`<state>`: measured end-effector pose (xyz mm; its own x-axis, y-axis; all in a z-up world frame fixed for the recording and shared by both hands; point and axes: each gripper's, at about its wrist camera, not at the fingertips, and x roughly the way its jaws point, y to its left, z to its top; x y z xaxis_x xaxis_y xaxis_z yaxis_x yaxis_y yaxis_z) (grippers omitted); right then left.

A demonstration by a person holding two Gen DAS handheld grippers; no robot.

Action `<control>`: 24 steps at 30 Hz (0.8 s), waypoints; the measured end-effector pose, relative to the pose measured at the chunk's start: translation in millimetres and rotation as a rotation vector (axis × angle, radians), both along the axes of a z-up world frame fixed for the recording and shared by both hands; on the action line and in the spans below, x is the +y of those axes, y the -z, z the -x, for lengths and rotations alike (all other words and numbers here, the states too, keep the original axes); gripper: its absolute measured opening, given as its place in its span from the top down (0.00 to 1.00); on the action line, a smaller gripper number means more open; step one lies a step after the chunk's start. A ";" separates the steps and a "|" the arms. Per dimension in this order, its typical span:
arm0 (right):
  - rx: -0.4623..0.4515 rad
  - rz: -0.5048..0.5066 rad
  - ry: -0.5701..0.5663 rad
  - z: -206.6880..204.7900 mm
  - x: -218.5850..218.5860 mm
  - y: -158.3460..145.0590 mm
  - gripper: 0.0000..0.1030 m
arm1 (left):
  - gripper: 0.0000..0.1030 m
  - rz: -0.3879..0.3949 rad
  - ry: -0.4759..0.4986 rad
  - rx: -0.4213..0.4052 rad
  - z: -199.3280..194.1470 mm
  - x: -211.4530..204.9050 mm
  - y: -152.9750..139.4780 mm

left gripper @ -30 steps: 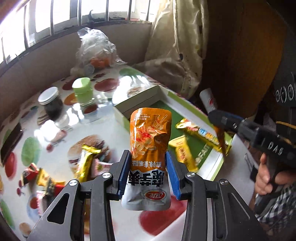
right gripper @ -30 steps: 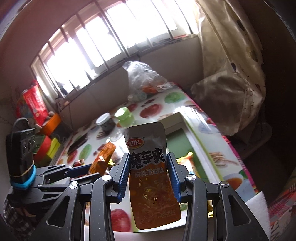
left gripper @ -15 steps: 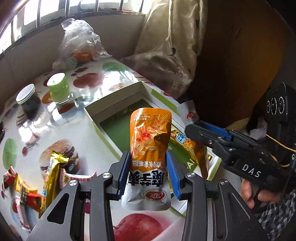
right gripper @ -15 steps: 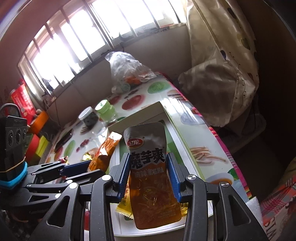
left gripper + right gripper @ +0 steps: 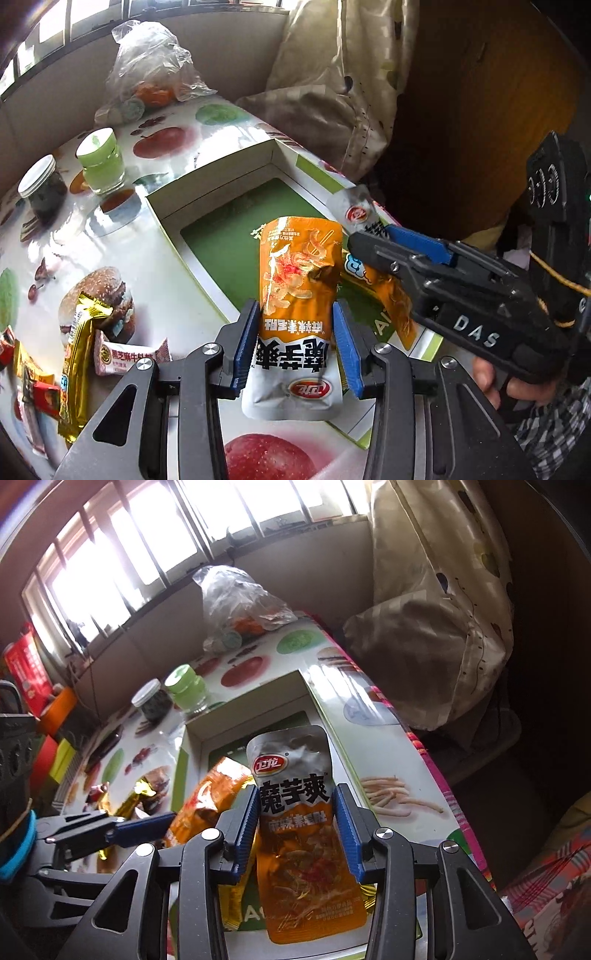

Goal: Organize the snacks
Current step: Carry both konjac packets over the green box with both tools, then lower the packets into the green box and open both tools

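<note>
A shallow white box with a green floor lies on the fruit-print table. My left gripper hangs over its near corner, pads against an orange and silver pouch; the jaws are opening a little. My right gripper hovers over the same box with a matching pouch between its pads, jaws also opening. Each gripper shows in the other view: the right gripper with its pouch at the right, the left gripper with its pouch at the left. Yellow packets lie in the box.
Loose snack bars lie on the table left of the box. A green-lidded jar, a dark jar and a plastic bag stand behind it. A curtain hangs past the table's right edge. A person's hand grips the right handle.
Both grippers have sunk and moved in over the box, carrying their pouches. Both pairs of pads stand slightly wider apart than before.
</note>
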<state>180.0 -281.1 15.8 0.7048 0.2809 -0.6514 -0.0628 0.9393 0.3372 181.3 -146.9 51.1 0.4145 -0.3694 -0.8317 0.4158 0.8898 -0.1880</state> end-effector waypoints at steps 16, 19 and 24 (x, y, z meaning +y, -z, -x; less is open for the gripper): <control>0.022 0.020 0.011 -2.5 2.2 4.4 0.57 | 0.55 -0.008 -0.006 0.017 -2.9 -1.3 2.5; 0.023 0.028 0.013 -2.1 2.5 5.8 0.56 | 0.54 -0.021 -0.010 0.012 -2.4 -1.3 2.4; 0.026 0.023 0.020 -1.4 2.2 6.9 0.55 | 0.54 -0.005 -0.014 0.020 -3.8 1.2 2.6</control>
<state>181.3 -278.9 8.9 0.6932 0.2513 -0.6755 -0.0353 0.9479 0.3165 185.1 -145.7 48.5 0.4030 -0.3600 -0.8414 0.3999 0.8962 -0.1919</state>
